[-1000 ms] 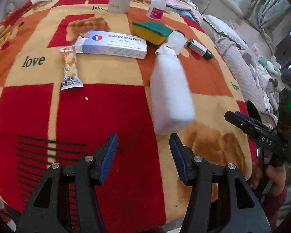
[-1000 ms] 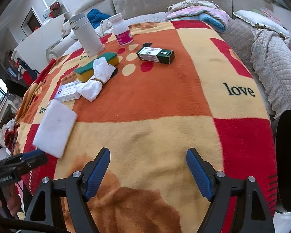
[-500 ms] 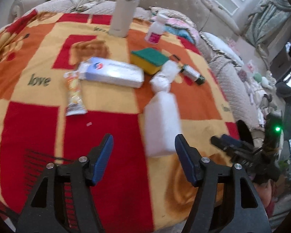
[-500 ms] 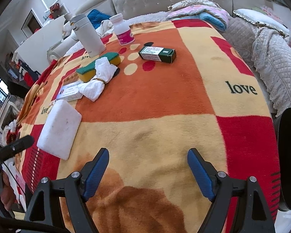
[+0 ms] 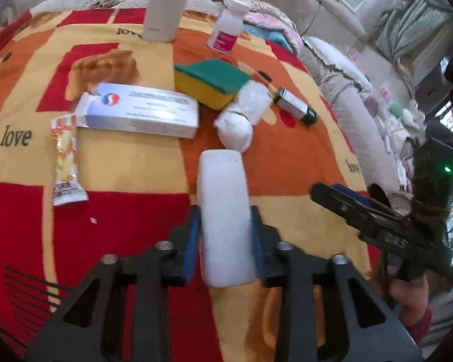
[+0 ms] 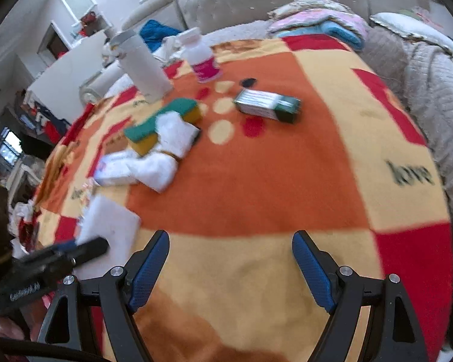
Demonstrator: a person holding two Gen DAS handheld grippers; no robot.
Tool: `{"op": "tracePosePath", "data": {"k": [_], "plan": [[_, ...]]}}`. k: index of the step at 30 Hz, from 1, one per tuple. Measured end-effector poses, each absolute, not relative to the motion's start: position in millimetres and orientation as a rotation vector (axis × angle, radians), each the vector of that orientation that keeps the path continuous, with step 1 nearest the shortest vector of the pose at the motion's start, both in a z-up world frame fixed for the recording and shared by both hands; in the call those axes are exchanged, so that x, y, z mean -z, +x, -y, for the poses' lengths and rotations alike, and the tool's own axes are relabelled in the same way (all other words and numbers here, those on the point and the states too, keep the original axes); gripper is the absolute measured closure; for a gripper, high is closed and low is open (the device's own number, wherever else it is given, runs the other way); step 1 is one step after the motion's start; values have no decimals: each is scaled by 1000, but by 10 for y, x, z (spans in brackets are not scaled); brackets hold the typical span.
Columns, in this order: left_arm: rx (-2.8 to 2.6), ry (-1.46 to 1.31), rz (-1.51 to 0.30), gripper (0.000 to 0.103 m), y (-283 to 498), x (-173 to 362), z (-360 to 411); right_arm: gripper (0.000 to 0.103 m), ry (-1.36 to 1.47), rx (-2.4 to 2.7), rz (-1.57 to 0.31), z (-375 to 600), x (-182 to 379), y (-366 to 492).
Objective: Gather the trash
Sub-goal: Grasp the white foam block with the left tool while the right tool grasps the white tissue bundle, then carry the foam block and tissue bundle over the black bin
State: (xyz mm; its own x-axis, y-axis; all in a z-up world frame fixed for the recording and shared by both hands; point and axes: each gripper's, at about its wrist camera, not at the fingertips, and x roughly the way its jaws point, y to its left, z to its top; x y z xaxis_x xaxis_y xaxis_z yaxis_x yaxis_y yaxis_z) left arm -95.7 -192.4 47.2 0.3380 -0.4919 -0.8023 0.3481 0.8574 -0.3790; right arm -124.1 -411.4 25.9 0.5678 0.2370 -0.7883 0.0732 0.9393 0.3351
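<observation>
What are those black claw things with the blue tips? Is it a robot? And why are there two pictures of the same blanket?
No robot: a person holds one pinching tool in each hand, and each tool carries its own camera. One picture looks along the left gripper, the other along the right gripper.

The left gripper's jaws are closing on a white foam block, which sits between its blue pads. The right gripper is open with nothing in it.

On the blanket lie a snack wrapper, a long white box, a green and yellow sponge, a wad of white tissue, a small dark green box, a pill bottle and a tall white flask.
</observation>
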Motion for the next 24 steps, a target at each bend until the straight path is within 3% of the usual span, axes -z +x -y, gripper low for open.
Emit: {"op": "tracePosePath", "data": {"k": [9, 12, 13, 17, 24], "plan": [[514, -164, -1059, 78, -941, -547, 1668, 24, 357, -182, -947, 3633, -128, -404], [484, -156, -1066, 78, -911, -519, 1618, 35, 313, -158, -930, 3545, -97, -244], [478, -156, -1071, 77, -904, -498, 1615, 44, 268, -157, -938, 3475, -89, -186], [469, -161, -1066, 75, -910, -462, 1634, 64, 160, -163, -941, 3378, -129, -242], [433, -165, -1119, 77, -900, -290, 1660, 68, 189, -191, -908, 3633, -331, -741]]}}
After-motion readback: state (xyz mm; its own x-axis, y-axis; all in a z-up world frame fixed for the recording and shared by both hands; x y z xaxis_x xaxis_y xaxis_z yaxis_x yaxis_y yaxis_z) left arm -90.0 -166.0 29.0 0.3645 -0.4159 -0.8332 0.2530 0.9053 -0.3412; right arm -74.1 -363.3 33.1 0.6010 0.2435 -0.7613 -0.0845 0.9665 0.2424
